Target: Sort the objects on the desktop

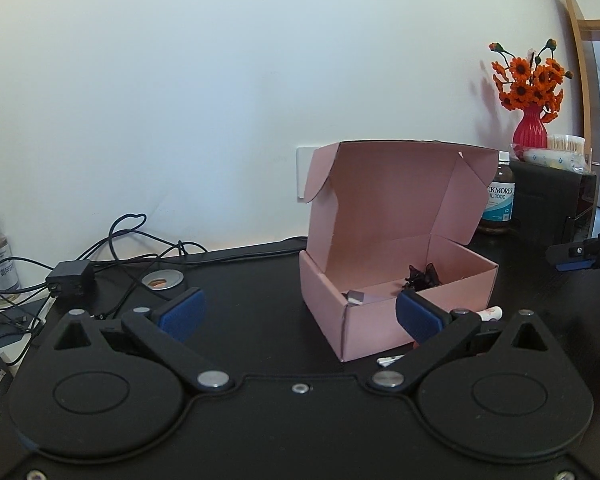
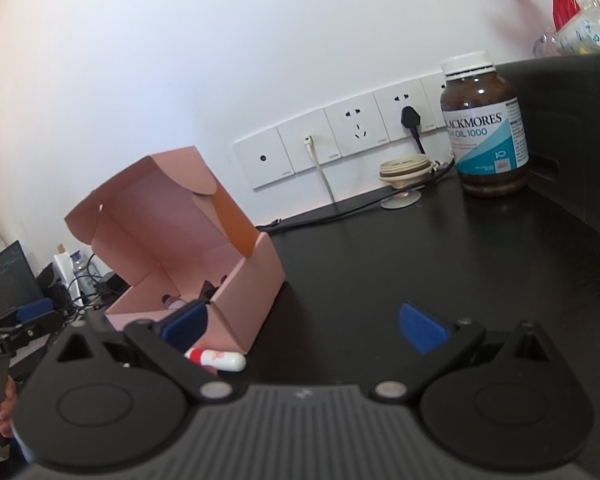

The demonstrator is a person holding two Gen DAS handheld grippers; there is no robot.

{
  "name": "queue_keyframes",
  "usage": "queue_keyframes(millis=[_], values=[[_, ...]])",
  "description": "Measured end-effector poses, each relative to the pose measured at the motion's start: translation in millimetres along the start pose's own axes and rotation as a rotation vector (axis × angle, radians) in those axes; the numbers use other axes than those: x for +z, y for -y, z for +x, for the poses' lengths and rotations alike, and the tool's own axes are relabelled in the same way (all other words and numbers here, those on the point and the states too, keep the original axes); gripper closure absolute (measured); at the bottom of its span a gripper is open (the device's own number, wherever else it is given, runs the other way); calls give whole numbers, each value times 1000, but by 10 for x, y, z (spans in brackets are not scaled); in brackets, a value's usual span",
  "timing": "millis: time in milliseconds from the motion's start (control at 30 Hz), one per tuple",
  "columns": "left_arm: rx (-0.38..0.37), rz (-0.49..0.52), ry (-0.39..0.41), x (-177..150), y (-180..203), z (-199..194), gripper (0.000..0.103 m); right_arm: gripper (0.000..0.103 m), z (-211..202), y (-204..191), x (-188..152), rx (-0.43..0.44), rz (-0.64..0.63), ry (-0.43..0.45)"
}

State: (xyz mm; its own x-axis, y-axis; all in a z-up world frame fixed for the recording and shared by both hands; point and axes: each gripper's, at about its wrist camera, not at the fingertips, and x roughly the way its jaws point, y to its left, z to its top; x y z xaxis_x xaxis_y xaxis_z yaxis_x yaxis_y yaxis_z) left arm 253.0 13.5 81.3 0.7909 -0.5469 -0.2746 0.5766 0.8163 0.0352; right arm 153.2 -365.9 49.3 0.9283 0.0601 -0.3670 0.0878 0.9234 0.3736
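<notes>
Jaws: my left gripper (image 1: pixel 300 314) spread wide, empty; my right gripper (image 2: pixel 304 326) apart, empty | open pink cardboard box (image 1: pixel 384 280) on black desk (image 1: pixel 252 280), lid up, black clip (image 1: pixel 422 278) inside | small white-and-red tube (image 2: pixel 220 359) on desk touching box front | brown supplement bottle (image 2: pixel 486 132) well behind.

I read "BLACKMORES" and "OIL 1000" on the brown bottle (image 2: pixel 485 128) at upper right of the right wrist view. In the left wrist view its label (image 1: pixel 499 199) shows "CKMORES", "1000". Other markings are too small to read.
</notes>
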Motion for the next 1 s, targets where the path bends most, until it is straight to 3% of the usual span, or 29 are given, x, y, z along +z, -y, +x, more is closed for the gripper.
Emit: queue_keyframes(millis=[267,533,733,1000], values=[[-2,-24,34,-110,-63,-40,0,1,47,-15,3,-20,-9,-20],[2,-76,17,-125,-135,-15,0,1,133,-63,-8,-46,-42,-75],[15,-60,16,-132,-117,-19,0,1,167,-182,-40,-29,-135,-123],[28,-55,20,-130,-116,-24,0,1,51,-385,-73,-36,-275,-105]])
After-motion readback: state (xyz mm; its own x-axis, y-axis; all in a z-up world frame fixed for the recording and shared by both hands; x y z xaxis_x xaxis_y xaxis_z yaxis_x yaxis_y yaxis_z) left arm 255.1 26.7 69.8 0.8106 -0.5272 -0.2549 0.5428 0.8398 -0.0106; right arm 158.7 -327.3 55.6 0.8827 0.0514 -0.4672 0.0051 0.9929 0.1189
